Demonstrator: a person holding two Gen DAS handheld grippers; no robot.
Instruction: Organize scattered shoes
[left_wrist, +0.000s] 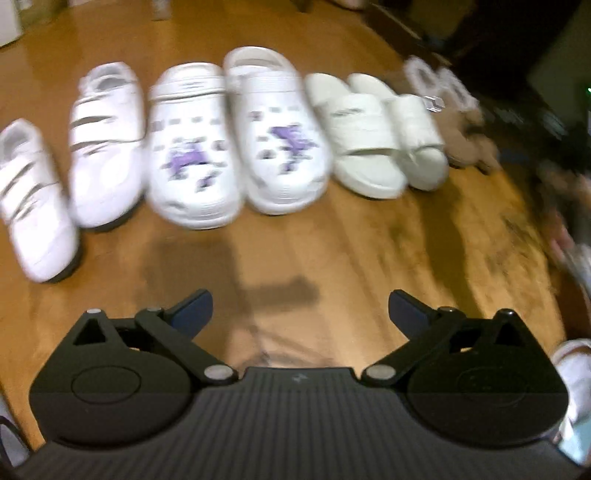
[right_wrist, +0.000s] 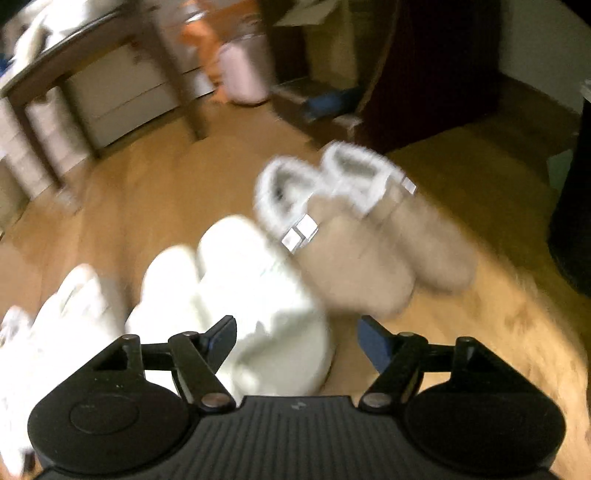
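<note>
Shoes stand in a row on the wooden floor (left_wrist: 332, 266). From left: two white strap sneakers (left_wrist: 107, 144), two white clogs with purple charms (left_wrist: 192, 147), two cream slides (left_wrist: 365, 133), two tan fur-lined slippers (left_wrist: 461, 133). My left gripper (left_wrist: 300, 314) hangs open over bare floor, short of the clogs, holding nothing. In the right wrist view the tan slippers (right_wrist: 354, 258) sit ahead and the cream slides (right_wrist: 266, 295) just beyond the fingers. My right gripper (right_wrist: 297, 343) is open and empty, close above a slide's toe. Both views are blurred.
A wooden table (right_wrist: 110, 48) with white drawers under it stands at the back left. A pink bin (right_wrist: 245, 70) and a dark cabinet (right_wrist: 424, 74) stand behind the slippers. A person's clothing (left_wrist: 576, 369) shows at the right edge.
</note>
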